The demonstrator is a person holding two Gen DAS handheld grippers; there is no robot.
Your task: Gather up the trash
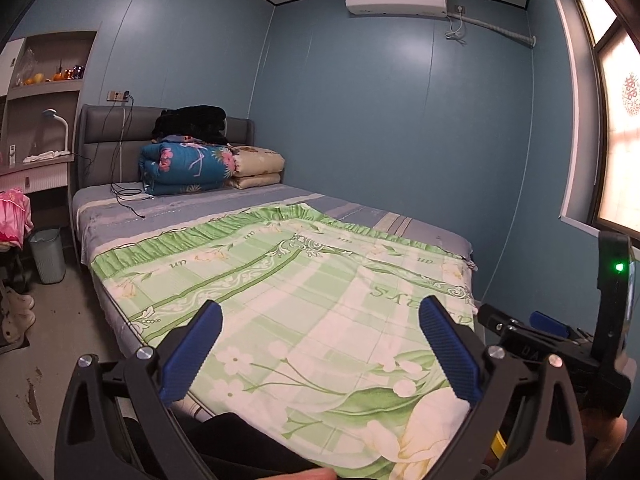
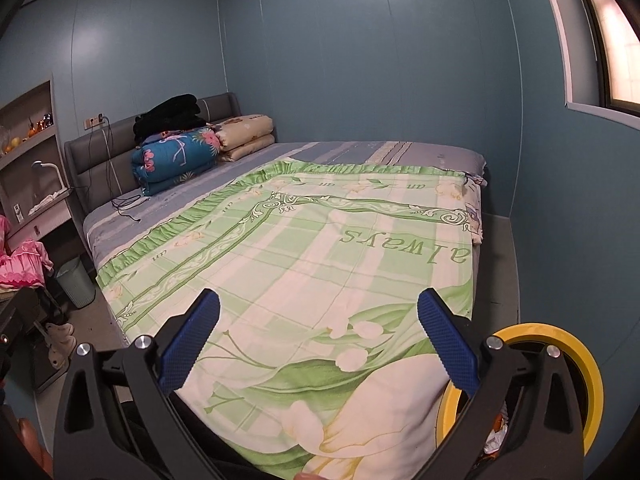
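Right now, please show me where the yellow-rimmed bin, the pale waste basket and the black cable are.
yellow-rimmed bin (image 2: pixel 588 354): right wrist view, rim.
pale waste basket (image 1: pixel 49 254): left wrist view, side wall.
black cable (image 1: pixel 129 197): left wrist view, loop.

Your left tongs (image 1: pixel 320 344): black frame, ribbed blue pads (image 1: pixel 192 352) | silver screws (image 1: pixel 145 353) at the pivots | your right tongs (image 2: pixel 318 340): same build | green LED (image 1: pixel 619 267) on the black housing

One bed (image 1: pixel 168 216), two bins (image 1: pixel 49 255) (image 2: pixel 576 364), two quilts (image 1: pixel 188 168) (image 1: pixel 256 166).

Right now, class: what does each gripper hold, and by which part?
Nothing. The left gripper and right gripper both stand open over the green floral sheet, with only bedding between their fingers.
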